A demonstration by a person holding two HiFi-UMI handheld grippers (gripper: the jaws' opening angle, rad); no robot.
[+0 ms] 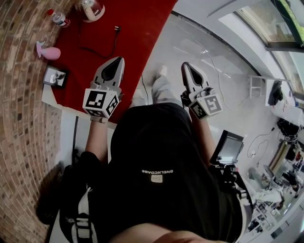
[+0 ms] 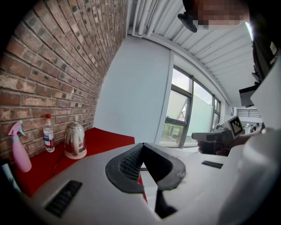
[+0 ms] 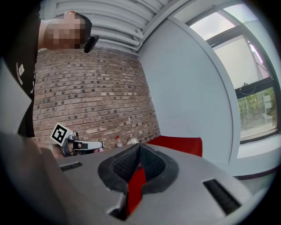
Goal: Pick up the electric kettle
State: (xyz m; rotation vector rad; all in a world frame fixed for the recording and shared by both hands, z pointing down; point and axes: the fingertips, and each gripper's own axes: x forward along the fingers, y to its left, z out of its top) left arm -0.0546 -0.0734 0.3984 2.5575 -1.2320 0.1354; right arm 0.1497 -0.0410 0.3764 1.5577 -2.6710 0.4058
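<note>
The silver electric kettle (image 1: 91, 9) stands on its white base at the far end of the red table (image 1: 128, 28), close to the brick wall. In the left gripper view the kettle (image 2: 75, 140) is at the left, well beyond the jaws. My left gripper (image 1: 119, 59) hangs over the table's near part, shut and empty, its tips (image 2: 141, 144) meeting. My right gripper (image 1: 185, 64) is off the table's right side over the floor, also shut with nothing in it; its tips (image 3: 139, 145) touch.
A water bottle (image 1: 59, 19) and a pink spray bottle (image 1: 47, 51) stand along the brick wall (image 1: 21, 95). A black cord (image 1: 102, 47) runs across the red cloth from the kettle. A small framed box (image 1: 54, 76) lies at the table's near left corner. A monitor (image 1: 228, 149) stands at my right.
</note>
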